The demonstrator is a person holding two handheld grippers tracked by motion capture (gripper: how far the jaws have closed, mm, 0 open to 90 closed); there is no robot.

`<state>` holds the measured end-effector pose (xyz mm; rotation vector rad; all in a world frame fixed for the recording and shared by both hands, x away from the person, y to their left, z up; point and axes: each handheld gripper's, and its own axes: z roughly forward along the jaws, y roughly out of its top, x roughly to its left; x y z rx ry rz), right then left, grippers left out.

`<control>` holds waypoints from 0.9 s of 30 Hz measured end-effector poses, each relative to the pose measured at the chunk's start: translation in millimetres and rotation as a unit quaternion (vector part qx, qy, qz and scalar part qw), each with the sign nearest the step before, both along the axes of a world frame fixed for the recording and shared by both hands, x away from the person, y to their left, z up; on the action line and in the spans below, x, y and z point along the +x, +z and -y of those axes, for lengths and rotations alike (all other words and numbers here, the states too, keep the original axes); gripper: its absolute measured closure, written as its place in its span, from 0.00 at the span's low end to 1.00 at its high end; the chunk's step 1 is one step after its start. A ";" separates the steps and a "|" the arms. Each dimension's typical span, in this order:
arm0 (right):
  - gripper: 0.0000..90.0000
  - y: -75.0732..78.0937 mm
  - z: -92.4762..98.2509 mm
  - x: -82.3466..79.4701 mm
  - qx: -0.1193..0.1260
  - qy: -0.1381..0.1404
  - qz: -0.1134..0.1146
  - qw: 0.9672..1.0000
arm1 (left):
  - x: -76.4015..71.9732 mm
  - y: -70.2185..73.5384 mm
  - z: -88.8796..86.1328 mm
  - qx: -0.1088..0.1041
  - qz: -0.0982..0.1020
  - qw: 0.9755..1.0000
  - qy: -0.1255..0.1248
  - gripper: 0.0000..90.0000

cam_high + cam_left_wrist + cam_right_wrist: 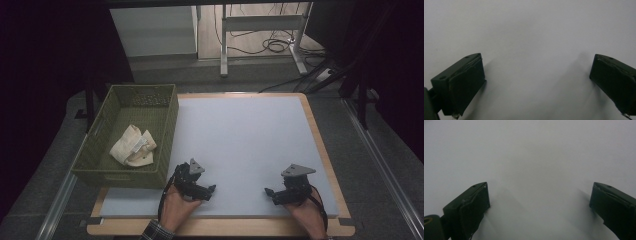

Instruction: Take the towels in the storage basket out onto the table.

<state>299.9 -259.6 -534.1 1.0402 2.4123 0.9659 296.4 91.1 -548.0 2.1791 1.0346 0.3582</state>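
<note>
A green woven basket (165,112) stands at the table's left edge, and a crumpled cream cloth (133,146) lies inside it. My left gripper (202,191) rests low on the pale grey mat (240,140) near the front, just right of the basket's near corner, its jaws wide apart. My right gripper (272,195) sits at the front right of the mat, also open. In the left gripper view my left gripper (536,82) has bare mat between its jaws. The right gripper view shows my right gripper (539,207) the same way, with nothing held.
The mat lies on a wooden table top (320,135) whose rim shows around it. Beyond the table's far edge stand a white cabinet (155,30) and a metal desk frame (260,30) with cables on the floor. Dark surroundings flank both sides.
</note>
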 end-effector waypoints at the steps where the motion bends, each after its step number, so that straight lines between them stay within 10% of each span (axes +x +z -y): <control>1: 0.03 0.0 -0.1 -0.1 0.000 0.000 0.000 1.000 | 0.0 0.0 0.0 0.000 0.000 1.000 0.000 0.00; 27: 0.02 -0.2 -0.9 2.3 -0.001 -0.002 -0.002 1.000 | 0.5 0.2 0.1 -0.002 -0.003 1.000 -0.001 0.00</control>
